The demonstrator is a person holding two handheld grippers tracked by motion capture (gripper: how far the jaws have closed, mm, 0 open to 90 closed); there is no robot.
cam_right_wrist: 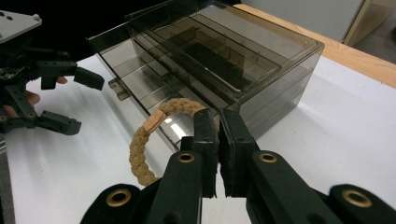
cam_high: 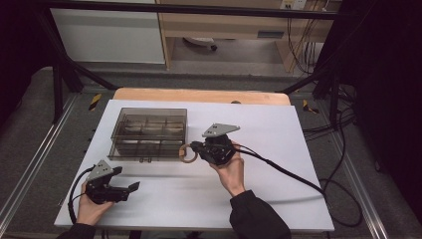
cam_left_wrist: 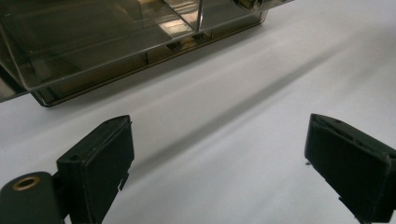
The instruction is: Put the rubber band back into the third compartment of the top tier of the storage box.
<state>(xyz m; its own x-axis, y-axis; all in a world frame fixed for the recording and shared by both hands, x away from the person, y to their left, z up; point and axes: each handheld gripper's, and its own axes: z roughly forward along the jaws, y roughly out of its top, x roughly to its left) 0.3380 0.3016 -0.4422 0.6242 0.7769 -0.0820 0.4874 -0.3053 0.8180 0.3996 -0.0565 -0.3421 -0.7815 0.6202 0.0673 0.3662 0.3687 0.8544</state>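
The right gripper (cam_high: 195, 150) sits near the middle of the high view, held in a hand (cam_high: 230, 172) that comes up from the bottom of the frame. Its two black jaws are squeezed almost together, and they pinch one side of a tan braided ring (cam_right_wrist: 145, 140). In the right gripper view the ring (cam_high: 188, 153) stands up on its edge to the left of the jaws, with a small flat tan tag on its top. The ring is just beside the near right corner of a smoky see-through box (cam_high: 148, 132), and I cannot tell if they touch. The box (cam_right_wrist: 219, 65) has dividers inside that split it into little rooms, and a drawer sticks out at its near side. The left gripper (cam_high: 124, 191) is in the lower left of the high view, held in the other hand (cam_high: 91, 209). Its jaws are wide apart with nothing between them, and in the left gripper view they hang over the bare white sheet (cam_left_wrist: 243, 116). The box (cam_left_wrist: 116, 37) fills the top left of that view. The white sheet (cam_high: 278, 144) covers a wooden table (cam_high: 199, 95), whose edge shows at the far side. A black cable (cam_high: 283, 172) runs from the right gripper toward the lower right.
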